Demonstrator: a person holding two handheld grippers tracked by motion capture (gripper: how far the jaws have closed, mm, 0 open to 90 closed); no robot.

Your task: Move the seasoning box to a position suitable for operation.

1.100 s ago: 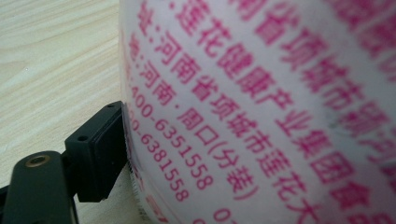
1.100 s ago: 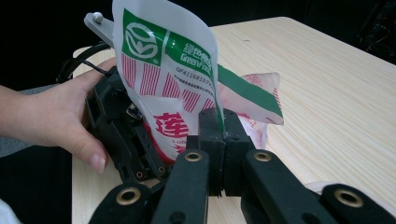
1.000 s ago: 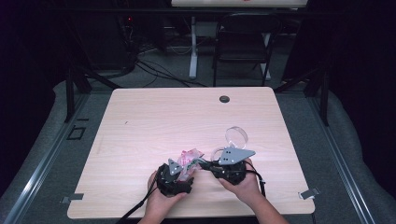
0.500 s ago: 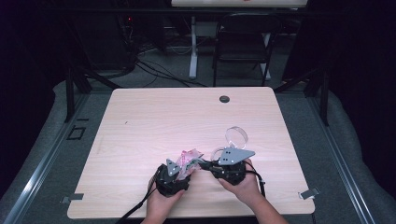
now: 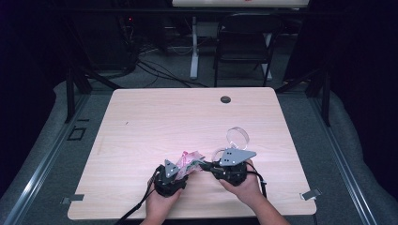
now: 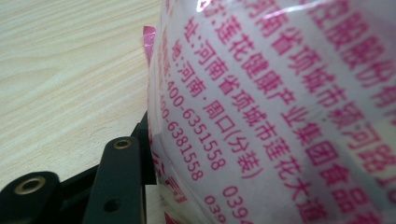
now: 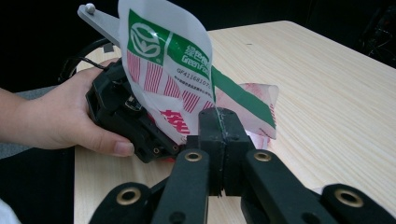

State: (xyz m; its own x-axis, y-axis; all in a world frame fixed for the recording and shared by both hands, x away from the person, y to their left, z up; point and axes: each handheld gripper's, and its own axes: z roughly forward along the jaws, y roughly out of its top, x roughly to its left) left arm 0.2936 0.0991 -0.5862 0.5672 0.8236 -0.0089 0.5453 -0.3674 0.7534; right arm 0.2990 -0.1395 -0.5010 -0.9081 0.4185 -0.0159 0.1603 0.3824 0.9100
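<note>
A crinkled plastic bag [image 5: 190, 161] with pink print and a green band lies between my two grippers near the table's front edge. My right gripper [image 7: 219, 116] is shut on the bag's [image 7: 163, 60] edge, its jaws pressed together on the film. My left gripper [image 5: 184, 168] faces it from the left, held in a hand. Its jaws have just been closing, and the bag [image 6: 280, 116] bulges between them. One black finger [image 6: 119, 182] shows beside the film, while the other is hidden behind it.
A clear round lid [image 5: 238, 137] and a clear ring [image 5: 218, 152] lie just beyond the right gripper. The wooden table [image 5: 164, 122] has a black grommet [image 5: 225, 99] at its far edge. A black chair [image 5: 244, 37] stands behind the table.
</note>
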